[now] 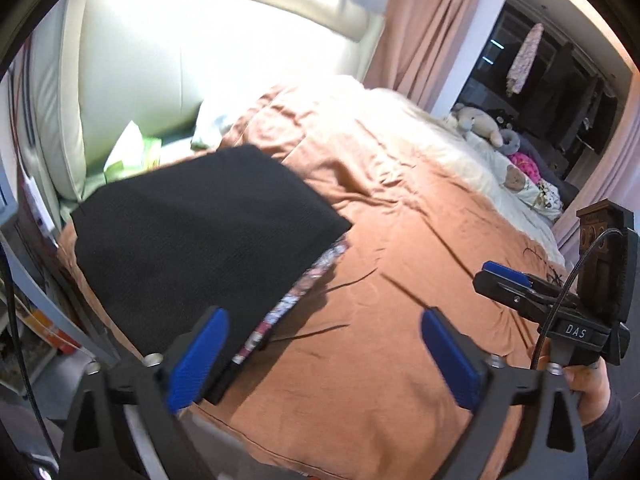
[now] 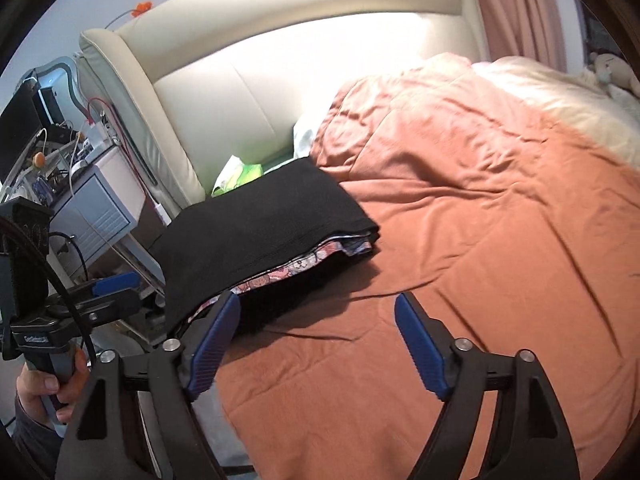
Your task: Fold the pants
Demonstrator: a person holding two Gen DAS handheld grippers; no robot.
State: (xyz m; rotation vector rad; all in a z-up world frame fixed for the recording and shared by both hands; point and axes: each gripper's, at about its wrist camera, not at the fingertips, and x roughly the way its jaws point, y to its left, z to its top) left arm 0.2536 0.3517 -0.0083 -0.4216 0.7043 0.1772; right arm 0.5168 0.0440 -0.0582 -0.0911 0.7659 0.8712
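Folded black pants (image 1: 192,240) (image 2: 256,236) lie as a flat rectangle on top of a patterned garment (image 1: 304,280) (image 2: 288,272) near the bed's corner. My left gripper (image 1: 324,324) hangs open above the orange cover, its left blue pad just over the pile's near edge, nothing between the pads. My right gripper (image 2: 318,312) is open too, just off the pile's near edge, empty. In the left wrist view the right gripper (image 1: 516,280) shows from the side at the right edge. The left gripper (image 2: 116,288) appears at the left in the right wrist view.
An orange duvet (image 1: 400,280) (image 2: 480,240) covers the bed, cream bedding and stuffed toys (image 1: 480,120) beyond. A cream padded headboard (image 2: 280,80) rises behind the pile. A green packet (image 2: 240,174) lies by it. A cluttered bedside cabinet (image 2: 100,200) stands left; pink curtains (image 1: 420,20) hang at the back.
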